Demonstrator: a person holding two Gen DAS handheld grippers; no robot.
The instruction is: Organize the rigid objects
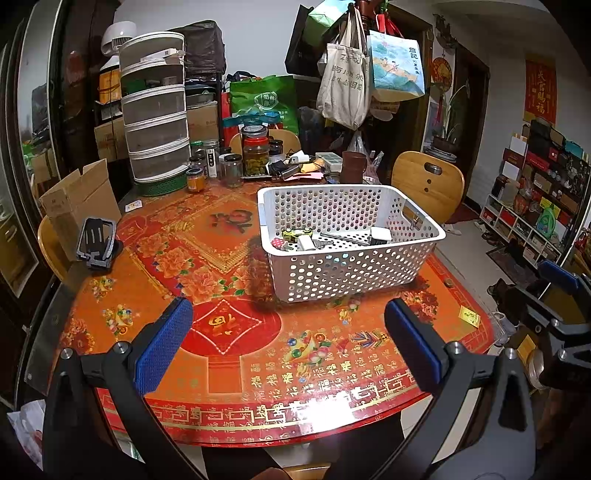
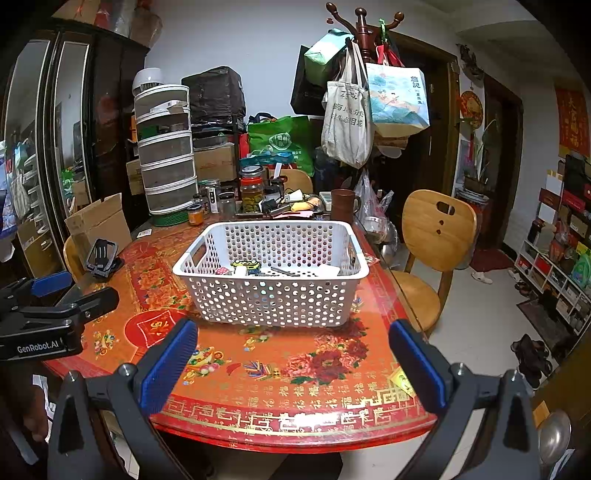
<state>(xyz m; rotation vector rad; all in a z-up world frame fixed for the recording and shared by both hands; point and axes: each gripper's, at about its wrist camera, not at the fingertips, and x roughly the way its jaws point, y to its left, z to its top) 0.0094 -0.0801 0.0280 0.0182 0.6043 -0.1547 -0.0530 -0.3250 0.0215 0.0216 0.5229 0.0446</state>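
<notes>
While both tongs hover over the near edge of the table (image 1: 258, 369), neither holds anything. Left gripper (image 1: 288, 343): blue pads spread wide, nothing btwn them but red/gold tablecloth. Right gripper (image 2: 293, 363): same, pads wide apart, bare cloth btwn. Right gripper also shows at far right edge of left wrist view; left gripper's body w/ "GenRobot.AI" label sits at left edge of right wrist view.

Small yellow sticker (image 1: 469, 316) lies on the cloth near the table's right rim, just right of the left gripper's right pad in left view.

Ahead of both tongs, well apart from the fingertips: white perforated basket (image 1: 351, 273), upright on the table. From left cam it sits up and right of centre; from right cam nearly straight ahead. No contact w/ either gripper.

Inside basket, on its floor: yellow toy car (image 1: 297, 233), white blocky items (image 1: 380, 234), a grey flat metal piece (image 1: 345, 238), other small bits too cluttered to ID. Rigid objs all lie in the basket.

Left of the basket, near table's left edge: black phone stand (image 1: 96, 242), tilted back, beside an open cardboard box (image 1: 79, 203).

Far side of table: glass jars (image 1: 255, 151), stacked drawer tower (image 1: 155, 110), brown mug (image 2: 343, 205). Wooden chair (image 2: 437, 229) at right; bags hang on a coat rack (image 2: 362, 33) behind.
</notes>
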